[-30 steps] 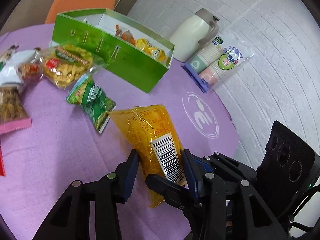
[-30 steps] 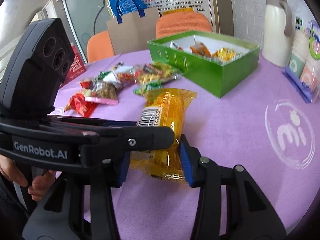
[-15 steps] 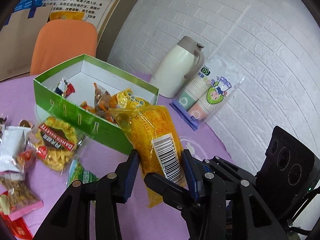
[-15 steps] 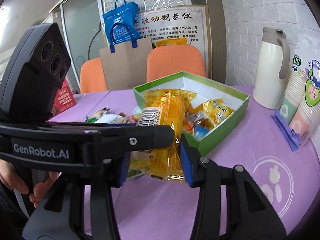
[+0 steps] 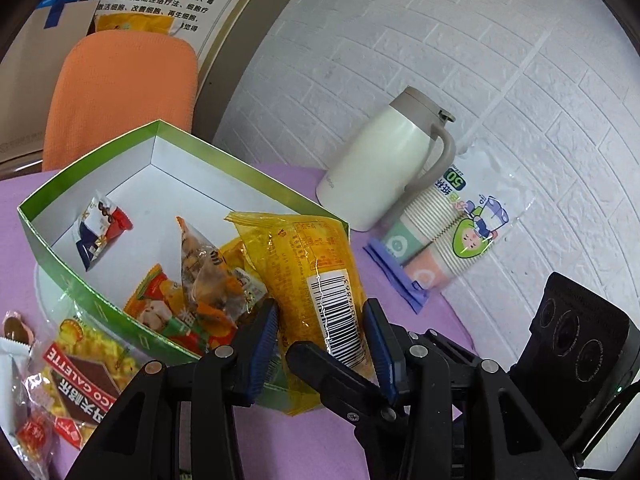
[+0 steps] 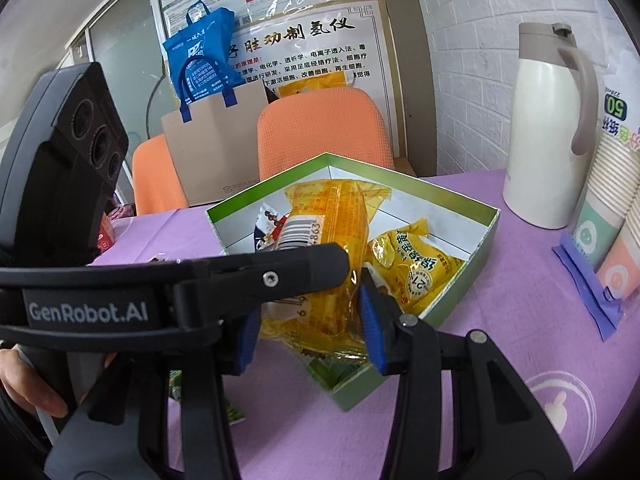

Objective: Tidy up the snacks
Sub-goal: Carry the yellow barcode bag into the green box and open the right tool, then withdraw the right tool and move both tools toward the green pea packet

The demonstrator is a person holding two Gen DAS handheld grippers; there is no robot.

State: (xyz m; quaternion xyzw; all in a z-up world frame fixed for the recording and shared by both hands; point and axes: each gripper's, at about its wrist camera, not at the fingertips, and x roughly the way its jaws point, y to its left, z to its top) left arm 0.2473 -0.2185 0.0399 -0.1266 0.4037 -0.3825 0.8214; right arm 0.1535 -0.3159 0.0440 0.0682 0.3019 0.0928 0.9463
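Both fisheye views bright, even indoor light, shadows faint. Heavy barrel distortion: brick wall (image 5: 460,60) courses bow, black vignette in corners. Specular glare on the yellow snack pack (image 5: 316,276) film and on the cup sleeve (image 5: 472,224). Centre sharp, barcode readable; rim detail soft. Frosted window (image 6: 120,52) upper left blown out

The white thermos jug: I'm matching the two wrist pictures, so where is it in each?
Left wrist view: white thermos jug, right of centre, against the brick wall.
Right wrist view: jug at the far right.
Shared landmark: green box, left of the jug in both.
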